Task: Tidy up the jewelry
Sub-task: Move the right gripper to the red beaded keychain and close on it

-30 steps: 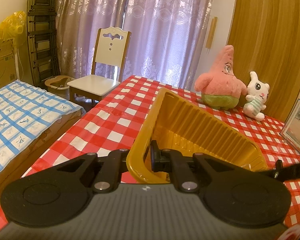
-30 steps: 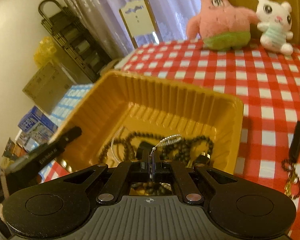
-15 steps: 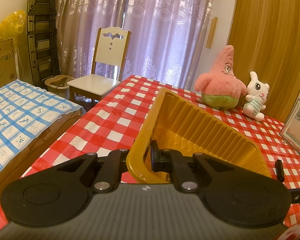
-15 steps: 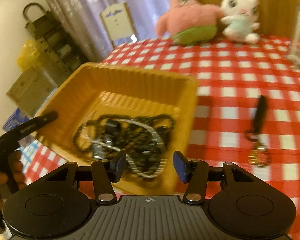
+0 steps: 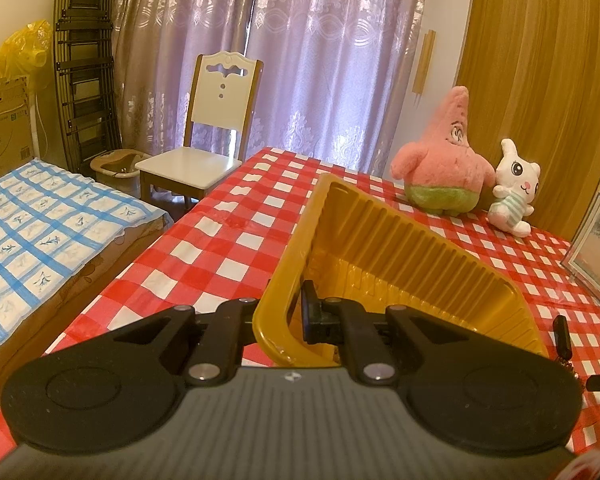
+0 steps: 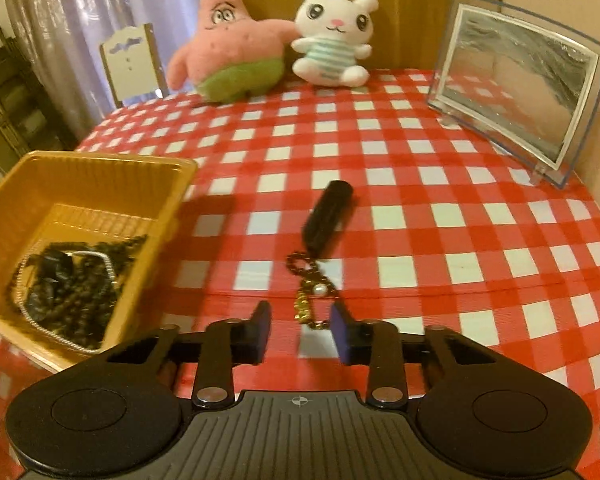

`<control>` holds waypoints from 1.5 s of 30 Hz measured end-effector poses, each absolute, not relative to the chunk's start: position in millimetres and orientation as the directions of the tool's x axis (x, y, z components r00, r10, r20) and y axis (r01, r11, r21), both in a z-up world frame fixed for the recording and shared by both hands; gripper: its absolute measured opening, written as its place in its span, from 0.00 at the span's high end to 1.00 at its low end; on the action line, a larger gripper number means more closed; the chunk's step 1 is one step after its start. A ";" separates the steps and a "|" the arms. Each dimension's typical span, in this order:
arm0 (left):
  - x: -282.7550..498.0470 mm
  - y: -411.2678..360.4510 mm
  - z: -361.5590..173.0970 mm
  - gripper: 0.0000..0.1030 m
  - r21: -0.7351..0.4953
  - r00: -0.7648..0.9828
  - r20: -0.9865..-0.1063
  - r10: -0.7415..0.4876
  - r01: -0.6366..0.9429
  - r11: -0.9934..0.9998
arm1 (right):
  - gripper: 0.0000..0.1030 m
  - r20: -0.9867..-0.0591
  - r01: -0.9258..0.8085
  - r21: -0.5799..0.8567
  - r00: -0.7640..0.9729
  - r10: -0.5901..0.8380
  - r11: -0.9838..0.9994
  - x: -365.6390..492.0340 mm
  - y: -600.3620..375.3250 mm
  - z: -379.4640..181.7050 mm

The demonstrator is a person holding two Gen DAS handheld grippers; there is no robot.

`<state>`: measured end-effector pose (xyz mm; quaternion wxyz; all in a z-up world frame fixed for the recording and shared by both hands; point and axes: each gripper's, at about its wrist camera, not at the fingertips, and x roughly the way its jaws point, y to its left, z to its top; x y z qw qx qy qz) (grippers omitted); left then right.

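My left gripper [image 5: 282, 312] is shut on the near rim of a yellow ribbed plastic tray [image 5: 400, 248] and holds it tilted on the red checked tablecloth. In the right wrist view the tray [image 6: 100, 184] holds a pile of dark bead strings and a silver chain [image 6: 70, 284]. My right gripper [image 6: 300, 330] is open and empty, just short of a black stick-shaped charm with a beaded, gold-ended strap [image 6: 324, 232] lying on the cloth. The charm also shows in the left wrist view [image 5: 562, 338].
A pink star plush [image 6: 230, 48] and a white bunny plush [image 6: 332, 40] sit at the table's far edge. A glass picture frame [image 6: 520, 88] stands at the right. A white chair [image 5: 208, 136] and a blue checked bed [image 5: 32, 224] lie left of the table.
My right gripper let go of the silver chain in the tray, opened, and swung right over to the black charm. My left gripper has kept its hold on the tray rim.
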<state>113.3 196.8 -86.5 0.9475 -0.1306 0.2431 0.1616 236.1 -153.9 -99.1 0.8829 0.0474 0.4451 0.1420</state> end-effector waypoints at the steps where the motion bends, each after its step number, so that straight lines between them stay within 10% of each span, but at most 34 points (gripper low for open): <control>1: 113.3 196.8 -86.6 0.91 -0.169 0.829 -0.503 0.243 -0.370 0.913 | 0.77 -0.775 -0.211 0.198 0.565 0.284 0.957 238.6 -153.6 -101.1; 28: 112.4 197.7 -88.3 0.91 -0.168 0.827 -0.506 0.244 -0.372 0.913 | 0.95 -0.784 -0.413 -0.042 0.578 0.226 0.910 258.4 -116.6 -129.5; 45: 112.6 197.2 -88.6 0.91 -0.169 0.827 -0.506 0.243 -0.372 0.913 | 0.91 -0.783 -0.367 -0.002 0.579 0.226 0.930 267.7 -109.1 -124.9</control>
